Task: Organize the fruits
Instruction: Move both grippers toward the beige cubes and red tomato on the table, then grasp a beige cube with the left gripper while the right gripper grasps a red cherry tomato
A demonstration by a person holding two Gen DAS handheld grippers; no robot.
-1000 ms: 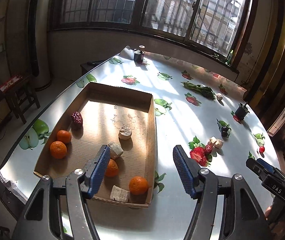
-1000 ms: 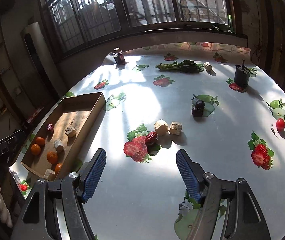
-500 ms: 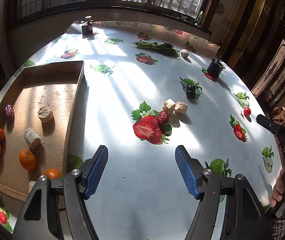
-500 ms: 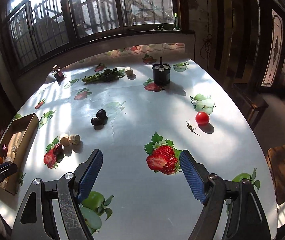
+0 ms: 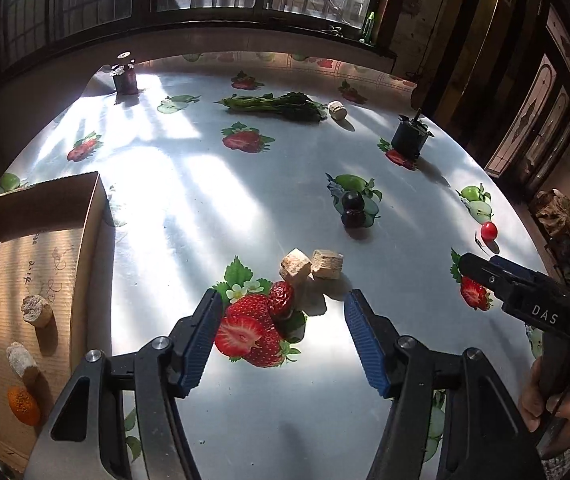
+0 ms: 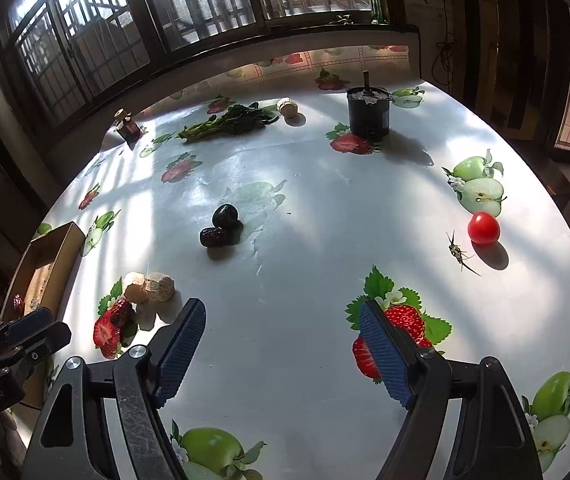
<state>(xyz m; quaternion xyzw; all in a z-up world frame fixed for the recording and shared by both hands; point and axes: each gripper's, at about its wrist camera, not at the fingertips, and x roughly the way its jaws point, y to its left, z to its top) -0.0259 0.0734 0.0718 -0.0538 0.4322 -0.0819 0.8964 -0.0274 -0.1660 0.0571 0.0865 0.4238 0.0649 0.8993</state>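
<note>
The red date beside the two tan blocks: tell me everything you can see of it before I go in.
The red date is small, oval, dark red, with glossy, wrinkled skin. It lies on the table over a printed strawberry, seemingly touching the nearer of the two tan blocks. In the left wrist view it lies ahead of the left gripper, whose jaws are apart and clear of it. From the right wrist view it looks darker, partly shadowed.

Left gripper [image 5: 283,334] angled downward, jaws apart and just closing a little, nothing between them; right gripper [image 6: 283,346] likewise, jaws wide, empty
</note>
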